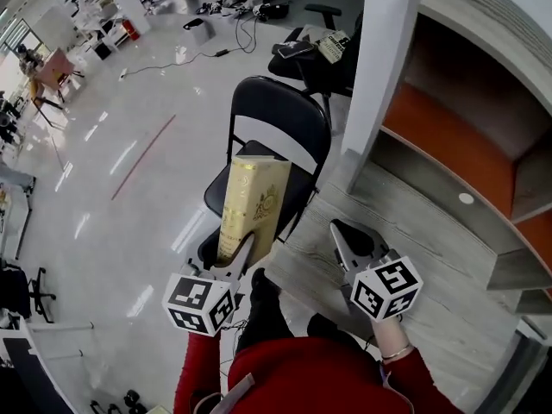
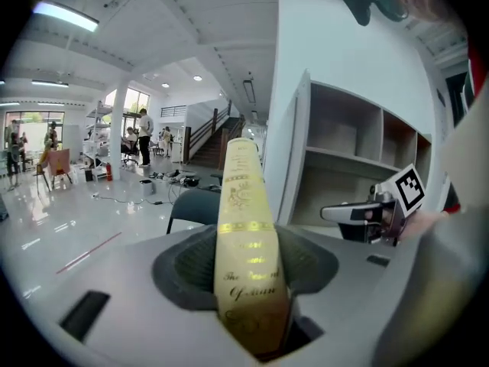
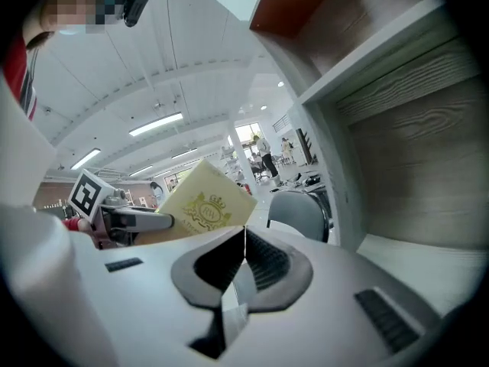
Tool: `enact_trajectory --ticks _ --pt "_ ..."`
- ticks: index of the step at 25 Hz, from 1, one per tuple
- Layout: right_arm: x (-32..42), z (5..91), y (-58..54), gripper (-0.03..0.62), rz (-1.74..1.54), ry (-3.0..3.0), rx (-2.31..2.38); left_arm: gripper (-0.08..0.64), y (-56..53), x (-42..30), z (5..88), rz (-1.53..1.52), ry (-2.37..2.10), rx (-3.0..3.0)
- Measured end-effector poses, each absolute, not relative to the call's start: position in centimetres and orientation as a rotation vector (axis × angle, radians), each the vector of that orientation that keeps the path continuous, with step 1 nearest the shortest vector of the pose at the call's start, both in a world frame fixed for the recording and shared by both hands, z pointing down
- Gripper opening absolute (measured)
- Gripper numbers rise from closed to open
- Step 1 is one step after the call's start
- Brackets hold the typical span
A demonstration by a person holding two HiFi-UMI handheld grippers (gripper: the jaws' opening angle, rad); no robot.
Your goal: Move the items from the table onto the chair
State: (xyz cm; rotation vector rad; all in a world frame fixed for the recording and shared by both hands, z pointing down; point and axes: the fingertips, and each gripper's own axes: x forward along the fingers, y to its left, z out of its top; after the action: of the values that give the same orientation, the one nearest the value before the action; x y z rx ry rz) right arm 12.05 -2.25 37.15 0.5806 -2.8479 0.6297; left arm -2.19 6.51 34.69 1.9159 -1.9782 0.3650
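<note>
The left gripper [image 1: 239, 259] pinches a tall cream-and-gold book [image 1: 251, 201] by its near end. Its jaws stand wide apart with the spine pressed between them, and most of the book stands out well past the fingertips. Beyond and below those jaws sits the black chair [image 1: 280, 110], its seat largely hidden behind the book. The right gripper [image 3: 244, 252] has its jaws pressed together on nothing and hovers over the grey table [image 1: 414, 231], just to the right of the left gripper.

The likely risk is the grip itself: with so much of the book ahead of the pads, its weight could make it swing or slide out before it reaches the seat. If let go while tilted or over the seat's front edge, it would probably tip onto the floor. Pushed too far forward, its far end may strike the backrest.
</note>
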Motion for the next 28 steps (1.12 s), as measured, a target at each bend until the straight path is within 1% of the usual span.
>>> enact_trajectory --ticks 4,9,14,18,24,28 --pt "6.4 37.6 -3.6 0.014 0.593 -2.843 0.593 0.222 3.9 -8.2 36.7 0.397 -1.943 1.926" --pt "-1.5 39.3 -6.1 0.014 0.567 -2.784 0.831 0.222 -0.5 -15.8 39.3 0.438 -1.778 2.054" --pt "-7.0 40.1 -7.4 0.014 0.543 -2.710 0.981 0.222 -3.3 -20.6 41.0 0.573 -1.630 2.118" --pt "-8.8 41.6 -9.0 0.014 0.571 -2.632 1.069 0.222 -5.5 -22.3 44.3 0.670 -1.542 2.109" --pt "-9.9 46.3 -11.4 0.014 0.590 -2.554 1.218 0.222 -8.0 -22.3 55.9 0.873 -1.436 1.971" --pt "-11.4 50.6 -12.3 0.014 0.569 -2.516 1.214 0.222 -9.0 -21.6 63.1 0.937 -1.408 1.892"
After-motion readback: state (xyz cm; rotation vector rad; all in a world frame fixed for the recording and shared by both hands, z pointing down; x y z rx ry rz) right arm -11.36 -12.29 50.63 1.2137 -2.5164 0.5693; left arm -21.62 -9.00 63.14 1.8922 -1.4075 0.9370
